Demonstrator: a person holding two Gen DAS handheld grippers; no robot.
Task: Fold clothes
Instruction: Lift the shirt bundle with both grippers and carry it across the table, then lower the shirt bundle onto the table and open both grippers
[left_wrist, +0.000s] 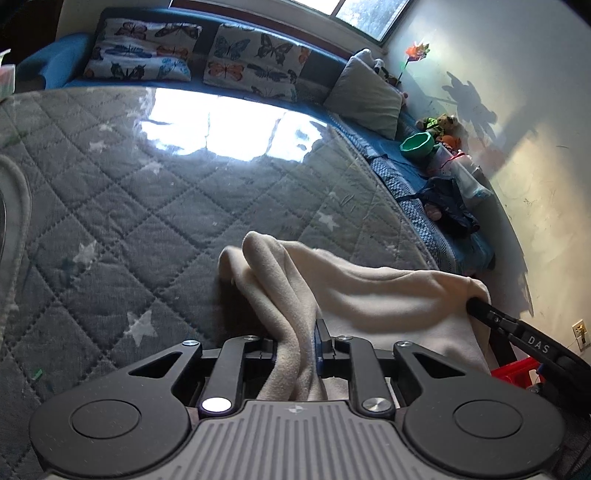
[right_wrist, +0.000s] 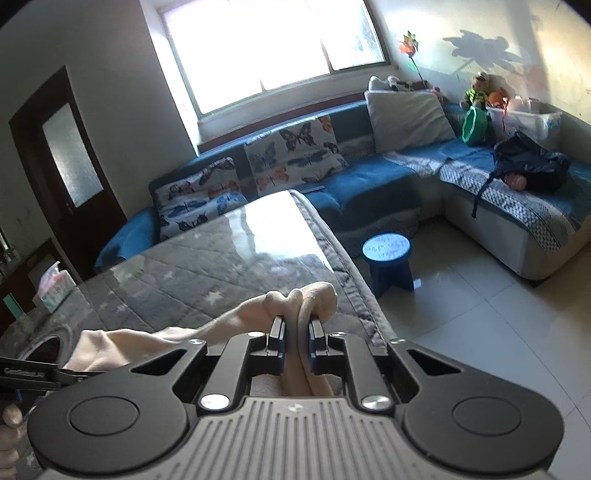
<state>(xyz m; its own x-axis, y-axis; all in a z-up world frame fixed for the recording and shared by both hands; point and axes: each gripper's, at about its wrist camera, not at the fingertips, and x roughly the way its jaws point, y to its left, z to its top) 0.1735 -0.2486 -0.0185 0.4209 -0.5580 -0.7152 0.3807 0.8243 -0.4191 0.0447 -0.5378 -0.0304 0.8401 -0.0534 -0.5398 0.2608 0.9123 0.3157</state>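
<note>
Cream fleece garment (left_wrist: 369, 295) was held stretched between both grippers above the near edge of the quilt-covered desk (left_wrist: 147, 203). At the garment's left end, the left gripper (left_wrist: 299, 350) had its jaws narrowed onto a bunched fold. Its long axis ran sideways from there to the right gripper (right_wrist: 297, 332), whose jaws were pinched on the other end, just inside the desk's right edge. Both ends seemed equally near the desk.
</note>
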